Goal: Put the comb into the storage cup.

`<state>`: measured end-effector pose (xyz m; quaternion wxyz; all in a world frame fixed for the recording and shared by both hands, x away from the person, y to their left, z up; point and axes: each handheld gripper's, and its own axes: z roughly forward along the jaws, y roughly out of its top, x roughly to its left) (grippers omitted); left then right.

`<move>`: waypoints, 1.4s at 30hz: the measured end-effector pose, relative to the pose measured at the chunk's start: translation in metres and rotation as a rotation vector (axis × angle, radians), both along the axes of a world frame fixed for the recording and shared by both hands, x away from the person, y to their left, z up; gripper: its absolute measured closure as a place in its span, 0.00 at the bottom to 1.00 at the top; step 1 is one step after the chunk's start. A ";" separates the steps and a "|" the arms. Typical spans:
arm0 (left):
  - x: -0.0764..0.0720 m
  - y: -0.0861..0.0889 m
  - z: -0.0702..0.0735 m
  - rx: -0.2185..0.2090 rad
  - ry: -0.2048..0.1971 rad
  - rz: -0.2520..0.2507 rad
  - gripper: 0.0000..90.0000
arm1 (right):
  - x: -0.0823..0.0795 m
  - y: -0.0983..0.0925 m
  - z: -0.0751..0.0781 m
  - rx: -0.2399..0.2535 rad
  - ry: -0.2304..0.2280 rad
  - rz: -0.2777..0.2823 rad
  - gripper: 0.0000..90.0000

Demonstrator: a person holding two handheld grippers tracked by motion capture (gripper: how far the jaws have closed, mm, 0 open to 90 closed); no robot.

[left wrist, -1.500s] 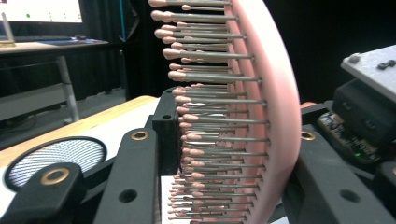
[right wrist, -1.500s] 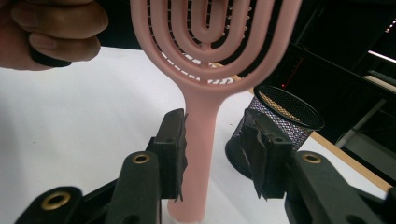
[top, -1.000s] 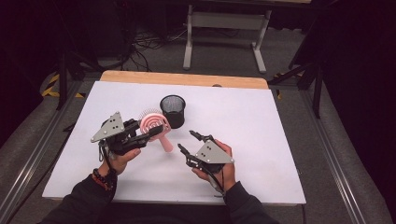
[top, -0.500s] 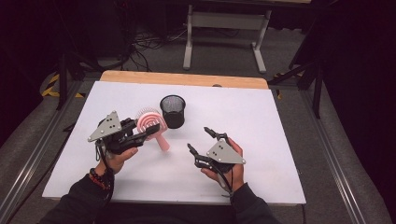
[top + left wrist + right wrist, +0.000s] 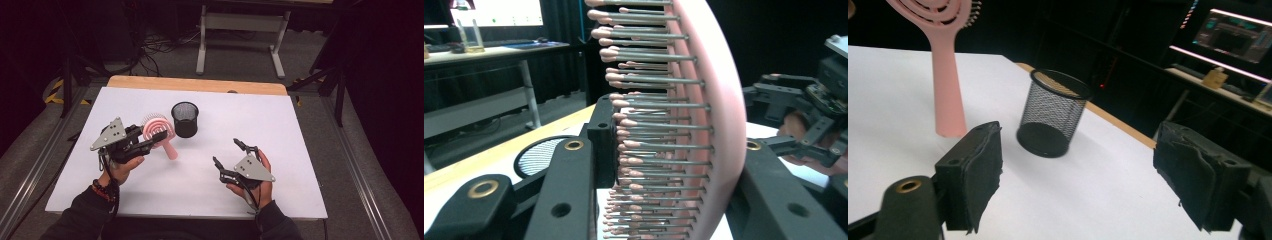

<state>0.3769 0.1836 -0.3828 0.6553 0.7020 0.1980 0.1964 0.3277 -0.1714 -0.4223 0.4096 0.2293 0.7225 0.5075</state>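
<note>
Pink plastic paddle hairbrush (image 5: 158, 131): head clamped in left claw (image 5: 150, 145), handle slanting down toward the white tabletop (image 5: 300, 125), beside the black wire-mesh cup (image 5: 185, 119). Right claw (image 5: 231, 154): drawn back from the handle, jaws just opened, empty. Handover complete; left alone carries it.

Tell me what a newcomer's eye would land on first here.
The pink hairbrush, clamped by its head in the left gripper left of centre, handle slanting down to the white table. Just right of it stands a black mesh cup. The right gripper hovers nearer the person, jaws open and empty.
</note>
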 end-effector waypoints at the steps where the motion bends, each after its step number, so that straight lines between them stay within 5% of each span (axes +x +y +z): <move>1: 0.000 0.002 0.001 0.002 -0.007 0.009 0.69 | -0.003 -0.005 -0.002 0.006 0.000 -0.005 0.20; 7: 0.002 0.006 0.004 -0.003 -0.018 0.026 0.69 | -0.006 -0.016 -0.010 -0.010 0.009 -0.030 0.15; 14: 0.006 0.014 0.011 -0.014 -0.028 0.049 0.69 | -0.009 -0.035 -0.017 0.037 0.023 -0.076 0.09; 24: 0.011 0.022 0.027 -0.027 -0.055 0.067 0.70 | -0.009 -0.053 -0.024 0.039 0.046 -0.159 0.07; 42: 0.048 -0.005 0.057 -0.016 -0.053 0.069 0.70 | -0.006 -0.052 -0.028 0.017 0.046 -0.185 0.07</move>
